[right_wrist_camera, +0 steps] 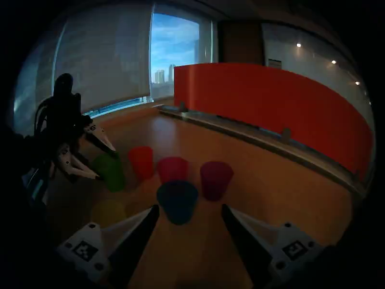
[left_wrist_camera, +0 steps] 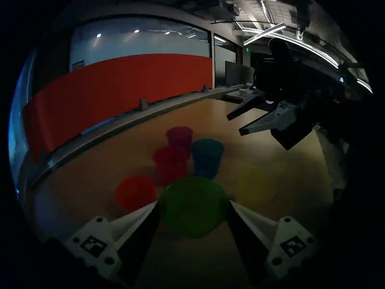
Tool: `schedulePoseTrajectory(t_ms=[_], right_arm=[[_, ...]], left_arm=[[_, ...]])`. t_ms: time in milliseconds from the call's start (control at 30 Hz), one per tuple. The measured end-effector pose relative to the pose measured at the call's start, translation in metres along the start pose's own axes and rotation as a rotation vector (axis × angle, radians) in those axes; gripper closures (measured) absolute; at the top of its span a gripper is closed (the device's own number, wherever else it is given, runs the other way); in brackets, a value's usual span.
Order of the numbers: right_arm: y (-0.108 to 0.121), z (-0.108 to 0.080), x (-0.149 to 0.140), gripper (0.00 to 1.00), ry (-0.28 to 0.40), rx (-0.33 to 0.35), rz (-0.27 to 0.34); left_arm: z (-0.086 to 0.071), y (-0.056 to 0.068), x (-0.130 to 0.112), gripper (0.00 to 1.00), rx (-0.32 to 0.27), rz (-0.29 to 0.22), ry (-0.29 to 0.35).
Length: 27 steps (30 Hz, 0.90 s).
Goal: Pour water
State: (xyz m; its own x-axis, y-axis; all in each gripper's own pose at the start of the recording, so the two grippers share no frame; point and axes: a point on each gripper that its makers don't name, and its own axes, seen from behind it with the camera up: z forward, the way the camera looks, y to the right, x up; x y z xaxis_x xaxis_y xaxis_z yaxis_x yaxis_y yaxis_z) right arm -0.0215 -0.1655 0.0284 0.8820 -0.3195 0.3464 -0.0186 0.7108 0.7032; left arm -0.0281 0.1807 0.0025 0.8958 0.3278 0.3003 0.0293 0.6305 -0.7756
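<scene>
Dim light, wooden table [right_wrist_camera: 269, 192], six plastic cups bunched close together.

Left gripper [left_wrist_camera: 192, 204]: jaws spread wide on either side of the green cup [left_wrist_camera: 193, 214], the nearest cup on its side of the bunch. The cup fills the gap and both fingers look to meet its wall. I cannot tell whether they actually press on it. The right gripper view shows the same, with the fingers flanking the cup.

Right gripper [right_wrist_camera: 188, 207]: jaws apart, holding nothing. In the left gripper view it hangs above the table, far right, well apart from the cups. The blue cup [right_wrist_camera: 177, 200] sits just ahead of its fingertips.

Other cups:
- Red cup [left_wrist_camera: 135, 192], just beside the left finger of the left gripper.
- Crimson cup [left_wrist_camera: 171, 161] and maroon cup [left_wrist_camera: 180, 136], farther back.
- Yellow cup [left_wrist_camera: 256, 183], off to the right.

No water can be made out in any cup; it is too dark to see inside.

Judgement: this is the grasp stage, with the pour not yet begun.

Risks from here:
- The red cup is so close that a sideways drift on the lift would likely tip it.
- A thin cup may buckle under a hard clamp and slop its contents, or slip out of a loose one.
- With the cups packed this tightly, a pour tilted too fast could overshoot the rim onto the table or into a neighbouring cup.
</scene>
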Motion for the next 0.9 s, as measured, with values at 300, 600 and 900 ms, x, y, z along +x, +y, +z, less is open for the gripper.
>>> schedulePoseTrajectory(t_ms=[300,600,900], right_arm=[[-0.008,0.016,-0.009,0.0,-0.026,0.016,-0.014],[-0.011,0.029,-0.019,0.0,-0.053,0.03,-0.019],[-0.013,0.044,-0.028,0.0,-0.076,0.041,-0.024]], left_arm=[[-0.013,-0.002,0.025,0.11,0.016,-0.003,0.076],[-0.032,-0.009,0.051,0.11,0.042,-0.01,0.162],[-0.048,-0.017,0.067,0.11,0.061,-0.036,0.229]])
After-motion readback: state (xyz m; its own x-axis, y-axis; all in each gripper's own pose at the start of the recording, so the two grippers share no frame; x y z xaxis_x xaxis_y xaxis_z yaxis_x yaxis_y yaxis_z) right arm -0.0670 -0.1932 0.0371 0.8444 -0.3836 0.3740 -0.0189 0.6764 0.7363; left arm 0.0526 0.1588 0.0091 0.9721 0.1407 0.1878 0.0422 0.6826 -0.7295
